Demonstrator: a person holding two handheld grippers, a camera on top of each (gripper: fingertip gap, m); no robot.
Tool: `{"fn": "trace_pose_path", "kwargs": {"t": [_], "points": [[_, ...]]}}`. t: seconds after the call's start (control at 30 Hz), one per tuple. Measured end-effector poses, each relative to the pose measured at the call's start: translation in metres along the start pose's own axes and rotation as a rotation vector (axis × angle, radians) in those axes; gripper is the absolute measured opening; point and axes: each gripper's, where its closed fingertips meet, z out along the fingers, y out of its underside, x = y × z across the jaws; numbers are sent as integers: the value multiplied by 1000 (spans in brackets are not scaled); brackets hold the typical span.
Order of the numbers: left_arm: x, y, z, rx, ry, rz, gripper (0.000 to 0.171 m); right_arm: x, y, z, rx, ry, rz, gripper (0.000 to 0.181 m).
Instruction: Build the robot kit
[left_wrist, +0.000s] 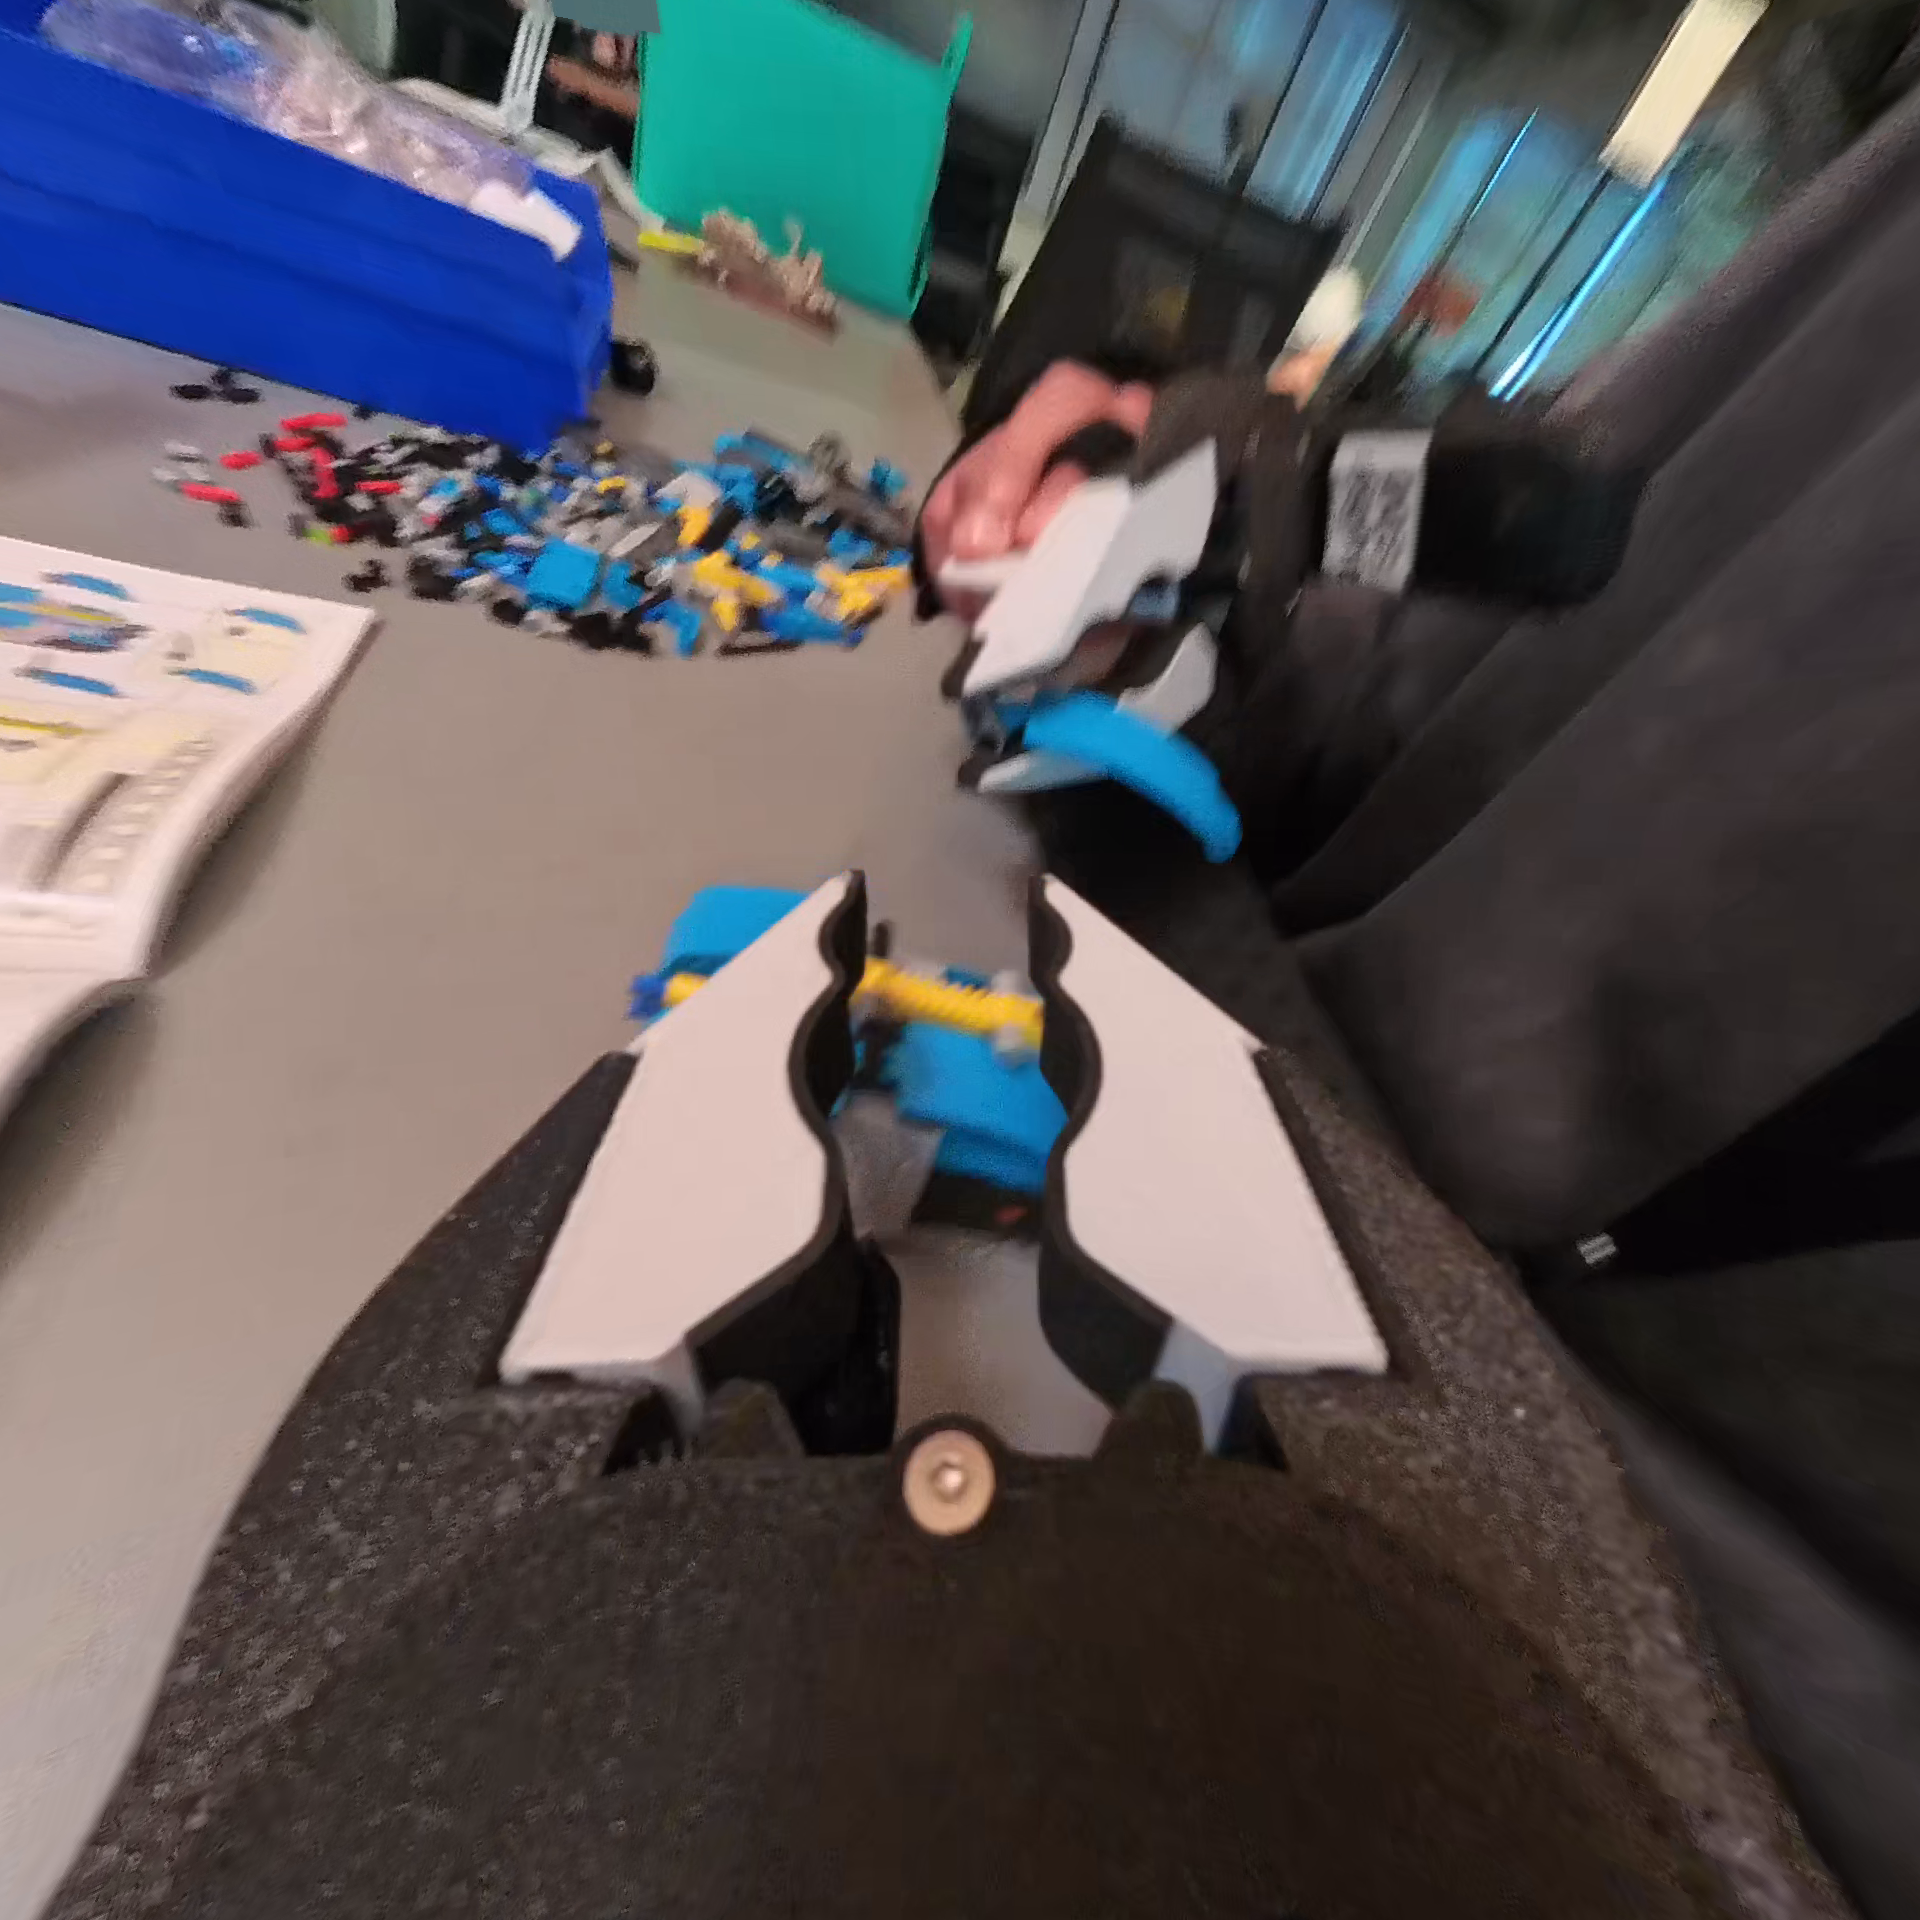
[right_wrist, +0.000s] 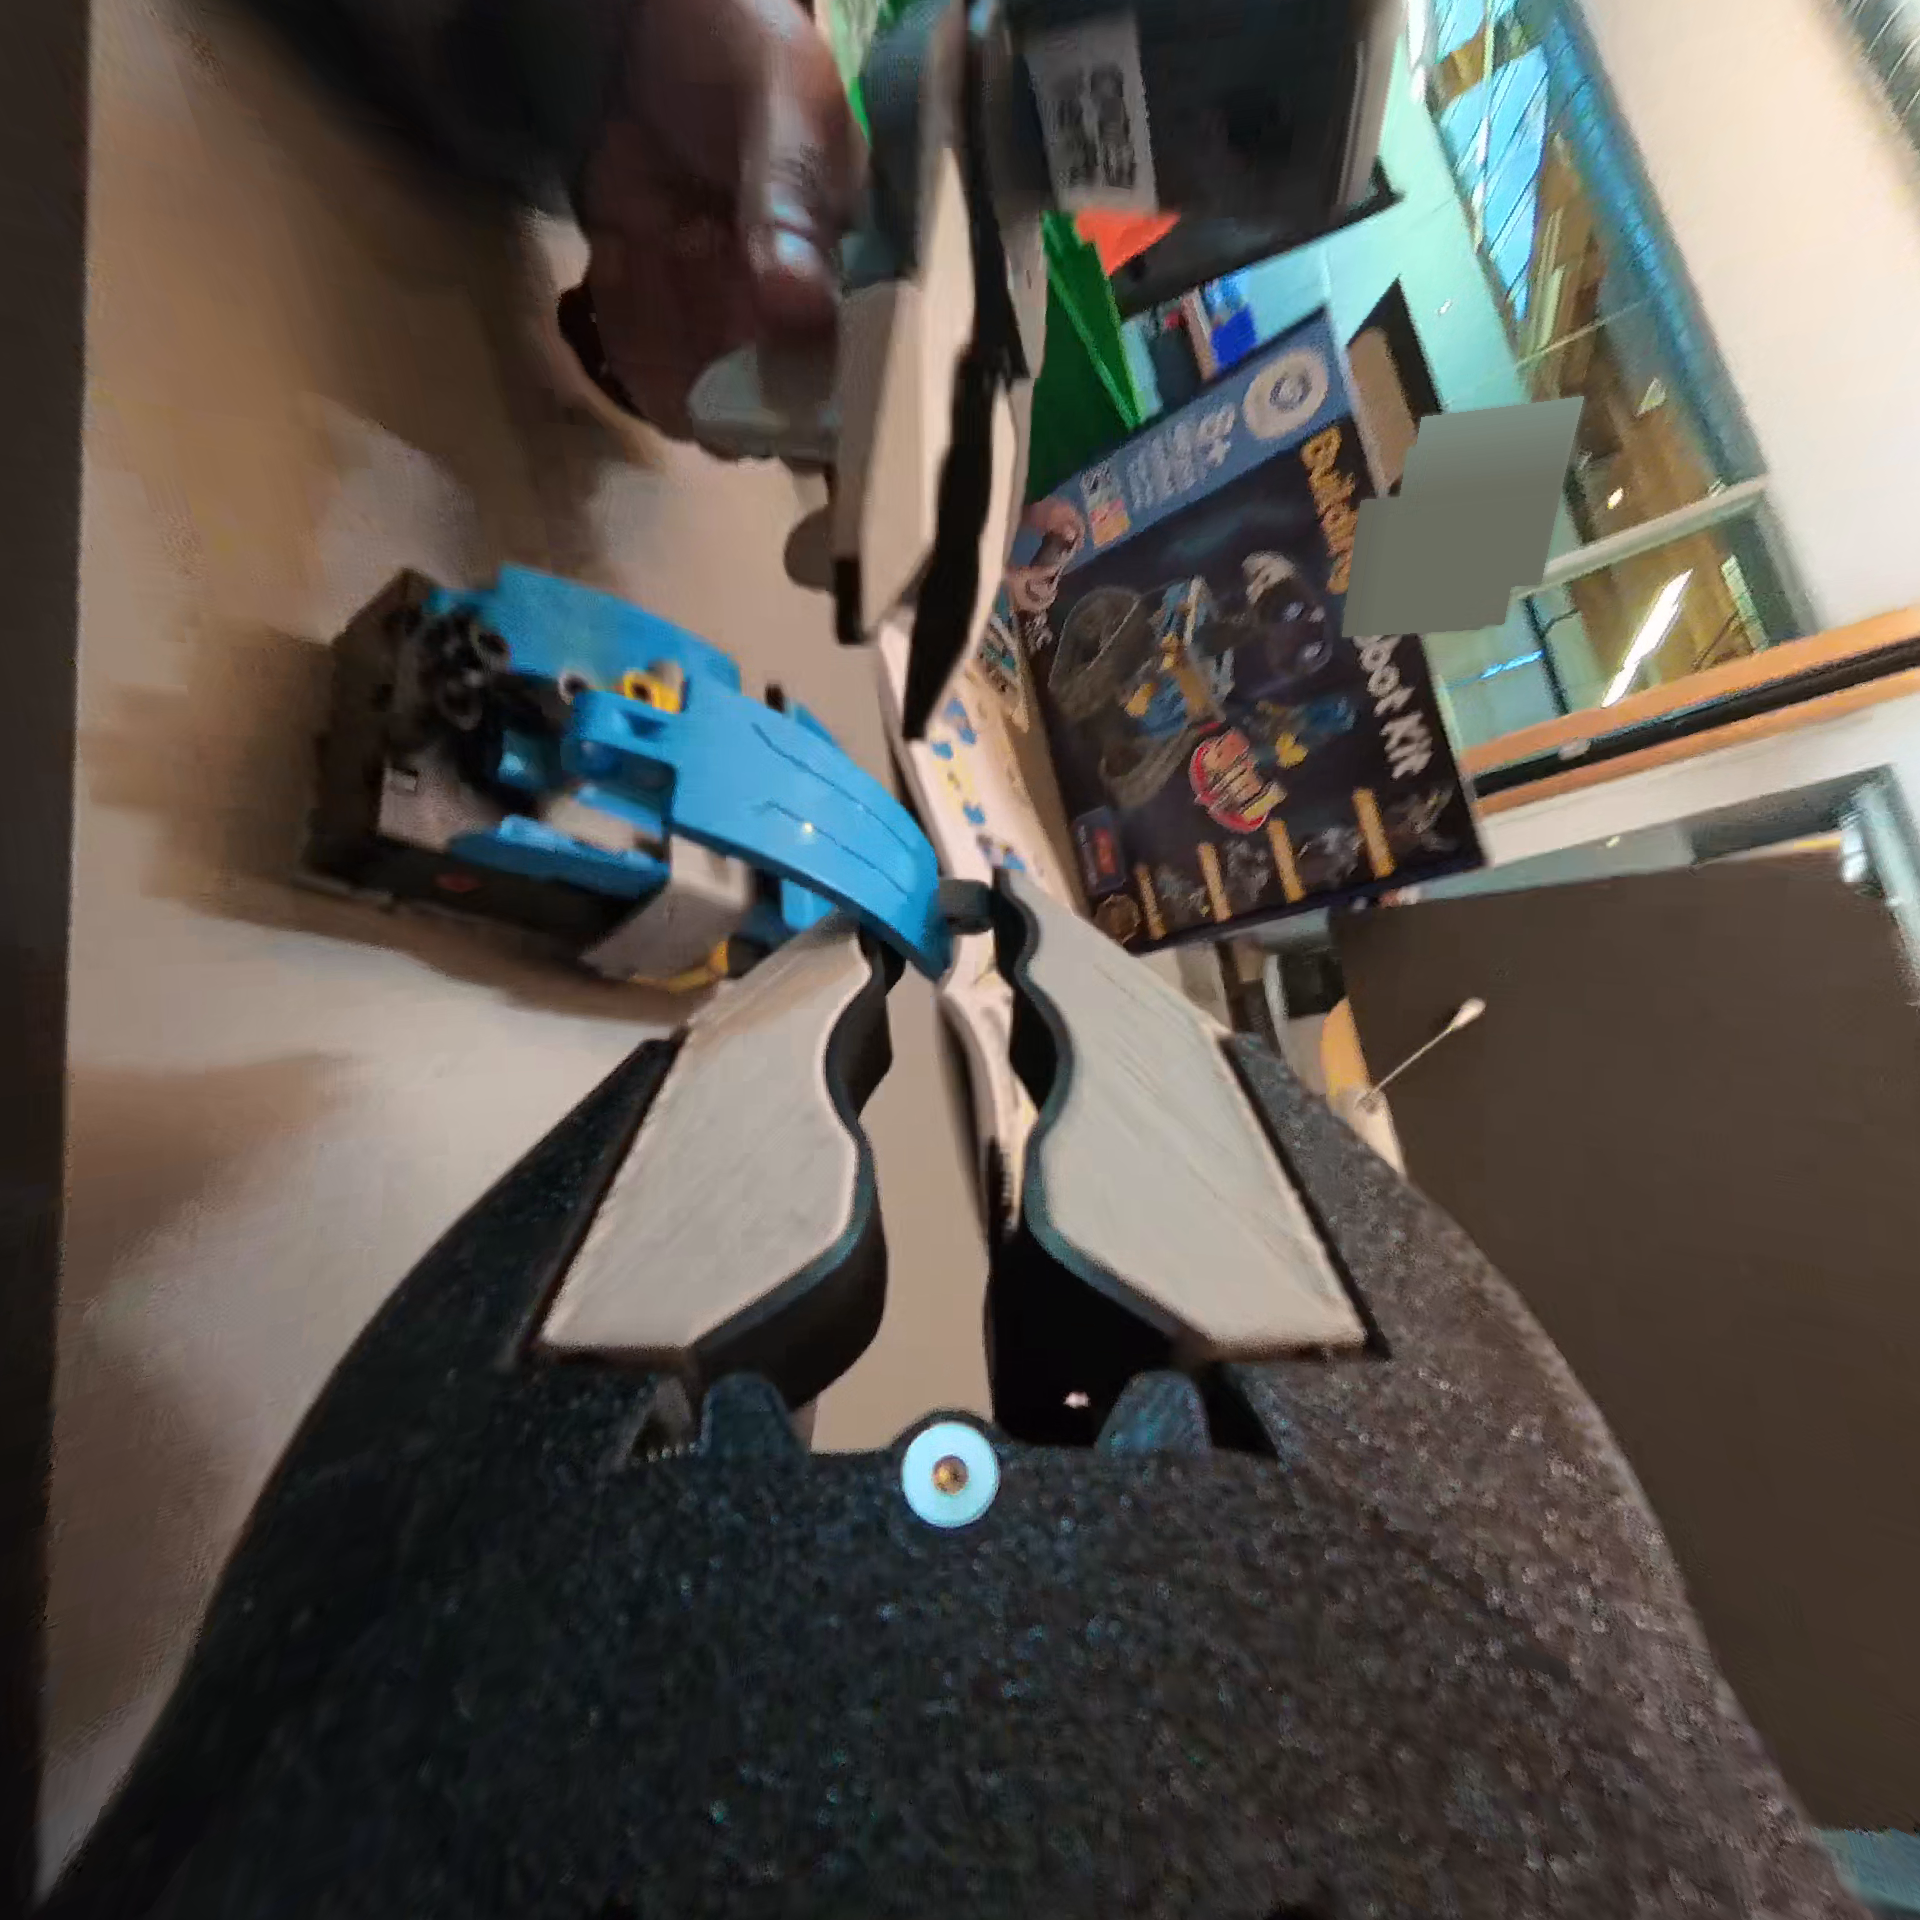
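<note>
My left gripper (left_wrist: 948, 904) is open over the grey table (left_wrist: 468, 883). A partly built blue, yellow and black brick model (left_wrist: 935, 1070) lies just beyond its fingertips, wider than the gap between them. My right gripper (right_wrist: 940, 920) is shut on one end of a curved blue panel (right_wrist: 831, 821). In the left wrist view it (left_wrist: 997, 748) holds that panel (left_wrist: 1132, 758) in the air at the table edge, apart from the model. The model (right_wrist: 499, 769) also shows in the right wrist view. The left gripper (right_wrist: 883, 582) hangs close beside it, held by a hand (right_wrist: 717, 239).
A pile of loose blue, black, yellow and red bricks (left_wrist: 623, 540) lies mid-table. An open instruction booklet (left_wrist: 135, 707) is at the left, with a blue bin (left_wrist: 291, 239) and a green board (left_wrist: 790, 145) behind. A printed kit box (right_wrist: 1247, 675) stands upright. Dark clothing (left_wrist: 1558, 831) fills the right. The gap from one gripper's tips to the other's is roughly 5 centimeters.
</note>
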Motion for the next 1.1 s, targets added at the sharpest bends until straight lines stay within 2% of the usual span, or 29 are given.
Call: {"fn": "trace_pose_path", "kwargs": {"t": [0.1,0.17,0.37,0.53,0.57,0.63,0.7,0.77,0.83,0.9,0.93,1.03,1.1], "points": [[19,-19,1,106,150,-207,28,2,-25,5,26,51,-112,15],[30,-22,2,135,219,-253,25,0,-39,7,43,79,-171,15],[52,-20,5,140,263,-156,9,-6,-61,8,83,84,-155,15],[55,-15,7,137,254,-118,6,-12,-65,8,100,46,-67,17],[54,-14,8,133,238,-98,6,-17,-62,8,89,4,-16,24],[48,-12,8,132,185,-41,6,-22,-52,7,53,-77,147,49],[42,-12,6,137,119,42,6,-25,-42,3,52,-163,374,55],[39,-13,5,142,59,143,7,-32,-35,-1,74,-319,666,51],[42,-15,4,155,34,209,7,-33,-37,-3,117,-473,1005,55],[45,-20,3,183,22,240,7,-32,-47,-3,202,-603,1316,33],[46,-22,1,193,16,251,7,-33,-52,-3,237,-661,1408,27],[46,-24,-1,210,14,262,7,-32,-61,-6,317,-705,1511,13],[46,-23,-2,215,20,263,7,-32,-57,-6,318,-713,1543,22]]}}
